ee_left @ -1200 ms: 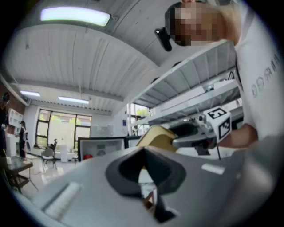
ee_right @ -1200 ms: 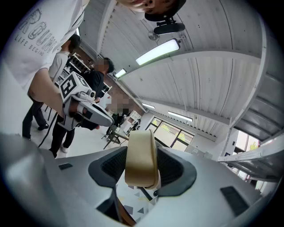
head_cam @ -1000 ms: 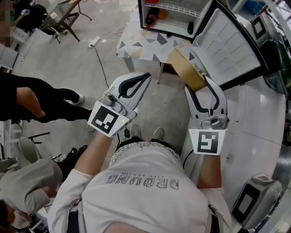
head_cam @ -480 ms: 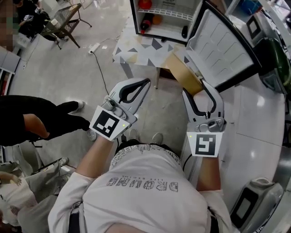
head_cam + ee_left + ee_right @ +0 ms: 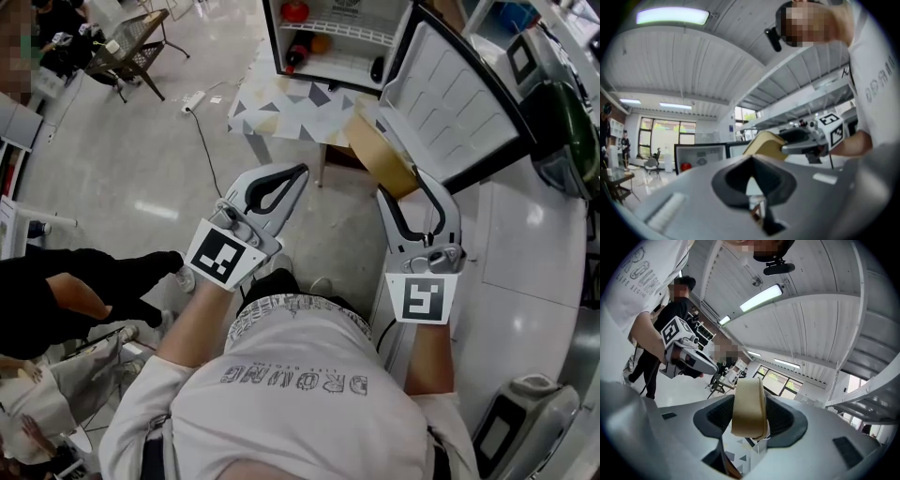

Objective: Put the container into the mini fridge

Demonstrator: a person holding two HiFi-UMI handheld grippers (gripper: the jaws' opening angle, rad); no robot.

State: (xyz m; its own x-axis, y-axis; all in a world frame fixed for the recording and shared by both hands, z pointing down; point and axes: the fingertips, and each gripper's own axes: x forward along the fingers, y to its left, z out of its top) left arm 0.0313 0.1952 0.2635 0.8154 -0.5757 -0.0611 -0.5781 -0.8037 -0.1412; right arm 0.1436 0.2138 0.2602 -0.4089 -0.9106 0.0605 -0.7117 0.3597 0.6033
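My right gripper is shut on a tan, flat container, which it holds edge-up in front of the mini fridge. In the right gripper view the container is clamped between both jaw pads. The fridge's door stands swung open to the right. Inside are a red fruit, a dark bottle and an orange fruit. My left gripper is shut with nothing in it, level with the right one and to its left. In the left gripper view its jaws meet, with the container beyond them.
The fridge stands on a small table with a grey triangle-patterned top. A white counter runs along the right with a grey device on it. A person in black stands at the left; a power strip and cable lie on the floor.
Both grippers and the container have come slightly closer to the fridge, and more of its inside shows. The person in black at the left has shifted down and back.
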